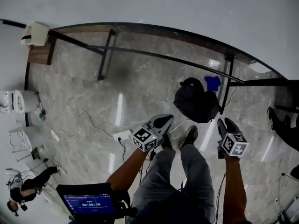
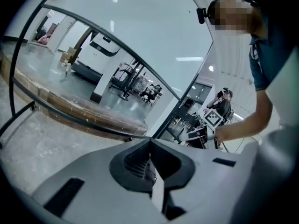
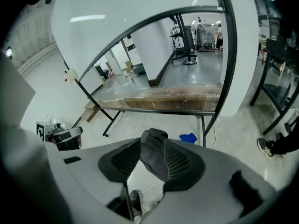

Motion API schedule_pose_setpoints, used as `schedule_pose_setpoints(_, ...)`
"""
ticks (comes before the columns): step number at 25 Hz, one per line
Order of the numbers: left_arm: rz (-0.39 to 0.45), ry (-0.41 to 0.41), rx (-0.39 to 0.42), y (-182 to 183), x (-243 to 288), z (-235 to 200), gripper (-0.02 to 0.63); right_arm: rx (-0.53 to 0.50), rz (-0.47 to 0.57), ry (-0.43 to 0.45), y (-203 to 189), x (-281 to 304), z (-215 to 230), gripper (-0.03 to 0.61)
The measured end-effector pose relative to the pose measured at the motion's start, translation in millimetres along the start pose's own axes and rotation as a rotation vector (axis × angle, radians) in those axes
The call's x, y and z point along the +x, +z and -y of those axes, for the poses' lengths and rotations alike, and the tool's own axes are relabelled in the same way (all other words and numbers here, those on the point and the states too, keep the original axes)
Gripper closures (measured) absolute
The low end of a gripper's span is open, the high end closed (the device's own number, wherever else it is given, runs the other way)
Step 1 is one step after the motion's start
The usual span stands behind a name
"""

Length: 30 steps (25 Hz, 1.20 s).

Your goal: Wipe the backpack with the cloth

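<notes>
A grey marble floor point(image 1: 140, 92) fills the head view, crossed at the top by a long, black-framed table point(image 1: 163, 30) set against a white wall point(image 1: 187, 3). A person point(image 1: 180, 181) stands on the floor, arms out, a gripper in each hand, both held well above the floor. A second person point(image 1: 28, 186) is at the lower left edge, near a lit screen point(image 1: 88, 202). The black backpack point(image 1: 195, 101) sits on the floor ahead of the standing person's shoes, beside a table leg point(image 1: 227, 90), apart from both grippers. The left gripper point(image 1: 164, 120) is at the centre of the head view, pointing toward the backpack. Its own view shows the jaws pressed together with nothing between them point(image 2: 149, 146), and shows the table top and a hall beyond. The right gripper point(image 1: 224, 123) is to the right of the backpack in the head view and tilts down. In its own view the jaws stand spread point(image 3: 152, 148) and clamp nothing. The backpack point(image 3: 153, 155) shows through the gap on the floor below, untouched. The blue cloth point(image 1: 213, 82) lies crumpled just beside the backpack, on the side toward the table, close to the table leg. From the right gripper view the cloth point(image 3: 188, 137) is on the floor just to the right of the backpack, clear of the jaws. A white power strip point(image 1: 122, 135) with trailing cables lies on the floor by the left gripper's marker cube.
</notes>
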<state>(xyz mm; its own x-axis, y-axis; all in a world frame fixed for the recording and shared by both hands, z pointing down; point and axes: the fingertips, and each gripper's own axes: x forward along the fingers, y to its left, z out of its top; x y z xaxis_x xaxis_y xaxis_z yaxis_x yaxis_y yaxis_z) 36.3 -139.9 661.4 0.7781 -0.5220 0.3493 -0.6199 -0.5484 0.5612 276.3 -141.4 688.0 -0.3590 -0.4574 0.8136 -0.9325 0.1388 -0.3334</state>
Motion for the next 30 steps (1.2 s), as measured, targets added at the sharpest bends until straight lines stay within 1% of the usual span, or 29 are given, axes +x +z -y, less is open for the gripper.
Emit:
schedule_pose_setpoints(3,0.034,-0.027,0.052,41.3,-16.9,26.4,0.612,-0.01,0.096,-0.016,27.5,-44.3,-21.3,0.436)
schedule_pose_setpoints(6,0.063,-0.05,0.07,75.9,-46.8,53.0,0.612,-0.043,0.181,-0.038,46.0,-87.8,-50.8,0.436)
schedule_pose_setpoints(11,0.091,-0.07,0.091,122.0,-93.7,96.5,0.612,-0.095,0.309,-0.052,73.3,-168.5,-102.2,0.436)
schedule_pose_setpoints(14,0.114,-0.091,0.118,148.4,-121.4,123.0,0.612,-0.125,0.414,-0.048,85.5,-220.2,-134.3,0.436)
schedule_pose_setpoints(16,0.124,-0.1,0.141,164.8,-139.9,140.1,0.612,-0.163,0.486,-0.036,91.1,-252.5,-156.5,0.436)
schedule_pose_setpoints(20,0.15,-0.12,0.204,188.0,-173.8,179.6,0.611,-0.252,0.584,-0.01,88.2,-305.9,-197.6,0.436)
schedule_pose_setpoints(24,0.202,-0.154,0.252,203.7,-208.4,224.5,0.612,-0.287,0.661,0.019,77.5,-355.6,-230.2,0.436)
schedule_pose_setpoints(27,0.235,-0.166,0.29,205.2,-235.4,257.5,0.612,-0.308,0.729,0.065,63.9,-392.5,-252.2,0.436)
schedule_pose_setpoints(30,0.273,-0.166,0.326,197.1,-267.5,294.3,0.612,-0.337,0.801,0.096,40.9,-436.4,-273.0,0.436)
